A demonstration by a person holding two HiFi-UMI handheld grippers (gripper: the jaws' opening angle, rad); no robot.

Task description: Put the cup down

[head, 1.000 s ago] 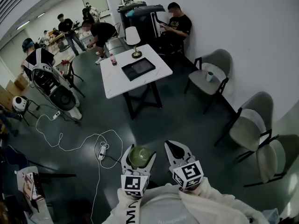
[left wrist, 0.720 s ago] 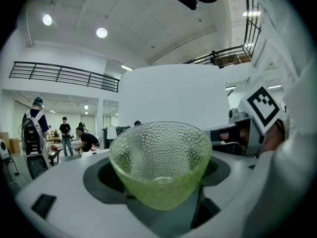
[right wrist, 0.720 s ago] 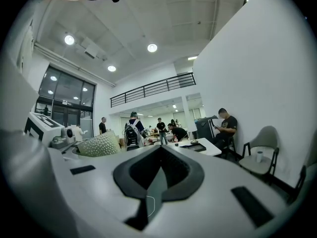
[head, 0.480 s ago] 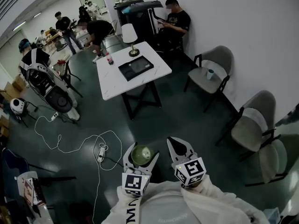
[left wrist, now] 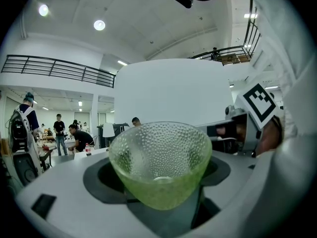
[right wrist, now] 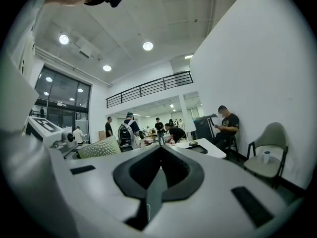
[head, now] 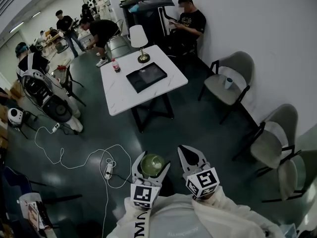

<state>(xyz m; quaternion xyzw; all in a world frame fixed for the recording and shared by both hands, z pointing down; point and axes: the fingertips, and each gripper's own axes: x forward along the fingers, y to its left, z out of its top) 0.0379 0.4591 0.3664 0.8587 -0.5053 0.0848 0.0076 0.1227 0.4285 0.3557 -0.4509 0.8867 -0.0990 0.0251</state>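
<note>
Our left gripper [head: 151,165] has its jaws spread wide and pressed against both sides of the cup [left wrist: 159,161], which sits upright between them with its mouth up. Our right gripper [head: 191,158] is closed to a point and holds nothing.

The cup hangs close to our body over the bare floor [head: 198,125], well apart from the table [head: 116,93], so there is nothing under it to set it on yet.

We think the main risk is a slip. The cup narrows toward its base, so if we ease the grip before it rests on something, it could slide down through the jaws and break on the hard floor. The cable [head: 74,157] looping across the floor on our left could also catch a foot on the way.

The cup is pale green glass, see-through, with small raised bumps all over and a smooth round bottom. The table has a white, faintly veined top on dark legs and carries a flat dark tray [head: 146,77], a lamp [head: 140,41] and a small bottle [head: 116,65].
</note>
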